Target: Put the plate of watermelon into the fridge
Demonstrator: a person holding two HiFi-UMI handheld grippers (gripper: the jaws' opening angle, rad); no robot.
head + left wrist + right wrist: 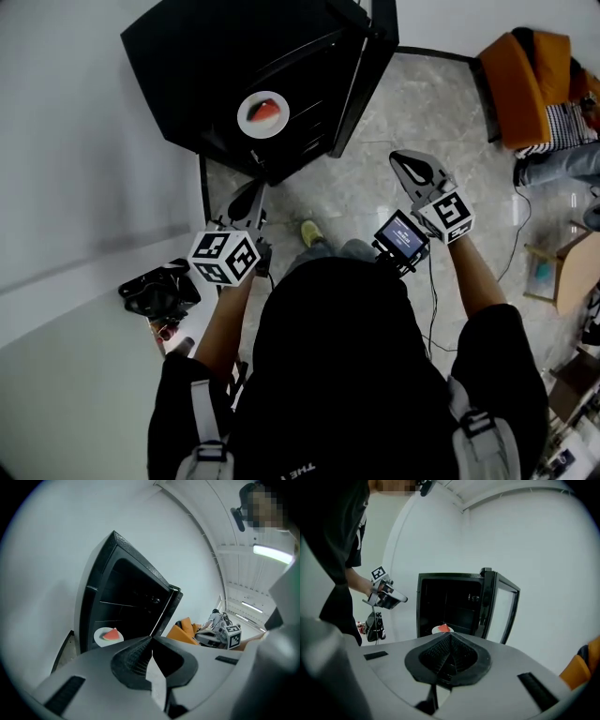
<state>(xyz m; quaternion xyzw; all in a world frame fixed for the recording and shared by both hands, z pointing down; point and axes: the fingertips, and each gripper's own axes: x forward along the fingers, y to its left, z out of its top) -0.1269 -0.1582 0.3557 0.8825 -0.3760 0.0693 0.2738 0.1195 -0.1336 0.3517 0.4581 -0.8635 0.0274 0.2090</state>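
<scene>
Left tool (249, 197) and right tool (413, 169), at its 3 o'clock, are holding their jaws pressed together, gripping nothing. At the left tool's 12 o'clock, the plate (263, 114) of watermelon (268, 109) is sitting inside the fridge (216, 56), whose door (364, 80) is standing open.

White wall (84, 131) on the left, dark skirting at its foot. Glossy grey marbled tile floor (422, 103) with a bright reflection. Orange armchair (527, 84) top right. Cardboard box (579, 272) at the right edge. Black cable (514, 246) trails over the floor. Ceiling strip light (273, 554) is lit.
</scene>
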